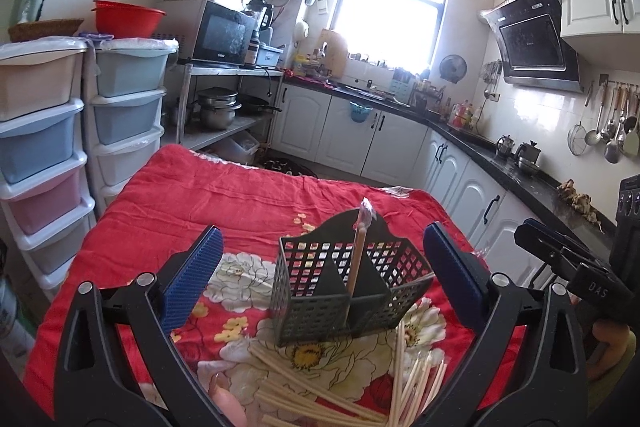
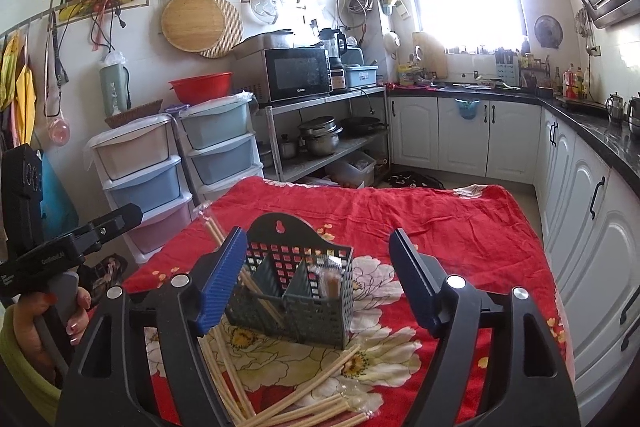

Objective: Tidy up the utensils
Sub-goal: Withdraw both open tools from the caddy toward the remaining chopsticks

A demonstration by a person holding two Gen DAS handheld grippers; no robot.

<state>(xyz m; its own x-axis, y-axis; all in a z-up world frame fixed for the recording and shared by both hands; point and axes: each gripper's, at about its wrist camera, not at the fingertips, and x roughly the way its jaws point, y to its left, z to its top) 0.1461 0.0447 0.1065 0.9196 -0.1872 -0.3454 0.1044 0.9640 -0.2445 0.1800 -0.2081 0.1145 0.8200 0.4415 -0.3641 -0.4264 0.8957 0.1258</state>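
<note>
Hazards, read left to right across the frames.

Left tool: fingers spread wide apart, nothing between the pads. The holder sits lower centre of the left wrist view, in the gap but untouched. Judgement: advancing the tool from here could push the light holder across the soft red floral cloth covering the table, or tip it.

Holder contents: a wrapped chopstick pair leans upright against the centre divider. Judgement: a nudge could knock it over or out.

Loose chopsticks: heaped and crossed at the lower edge, just in front of the holder. Judgement: a grasp may catch several at once, or scatter the pile; clear wrappers are likely slippery.

Right tool: fingers apart, holding nothing. In the right wrist view its left finger overlaps the holder's left side; contact cannot be told. Both tools work close together, so collision is possible.

Count:
- Holders: one, with divided compartments.
- Tools: two.
- Wrapped pairs clearly standing in the holder: one; sticks leaning at its left side cannot be counted.
- Loose chopsticks: many, overlapping; no exact count possible.
</note>
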